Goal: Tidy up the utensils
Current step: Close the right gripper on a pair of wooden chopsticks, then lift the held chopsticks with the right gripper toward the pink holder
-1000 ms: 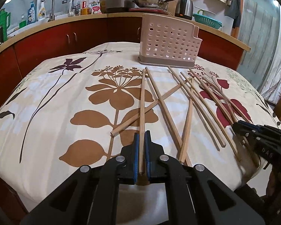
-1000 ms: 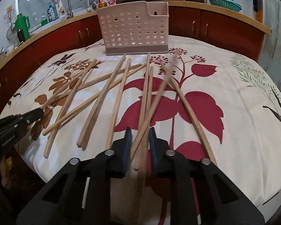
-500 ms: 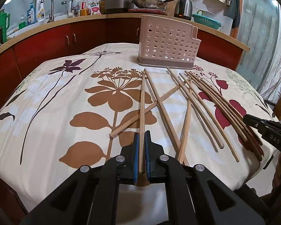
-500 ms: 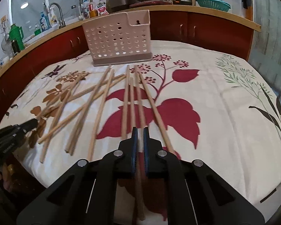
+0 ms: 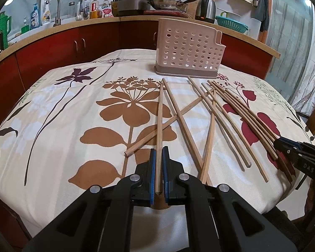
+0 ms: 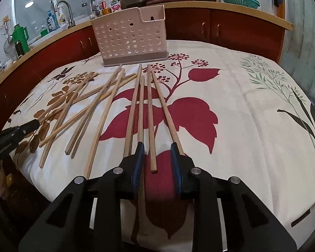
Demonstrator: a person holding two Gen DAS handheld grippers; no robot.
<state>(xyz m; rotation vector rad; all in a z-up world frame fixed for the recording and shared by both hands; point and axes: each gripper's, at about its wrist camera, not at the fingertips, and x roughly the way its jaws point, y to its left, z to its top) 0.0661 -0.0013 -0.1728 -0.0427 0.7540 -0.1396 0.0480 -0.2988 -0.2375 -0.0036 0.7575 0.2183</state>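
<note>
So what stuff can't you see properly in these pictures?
- Inside of the holder: both views, its holed walls hide whether anything is in it.
- Bottle labels by the sink: left view, too small to read.
- Person's hand: right view, dark and cut off by the left edge.
- Right tool: left view, its body runs past the right edge.

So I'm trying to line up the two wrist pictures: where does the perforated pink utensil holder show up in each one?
Left wrist view: the utensil holder stands at the far edge of the table, upper middle, right of centre, beyond the chopsticks.
Right wrist view: the same holder sits upper middle, left of centre, its notched corner to the right.
Shared landmark: the steel kettle on the counter behind it.
</note>
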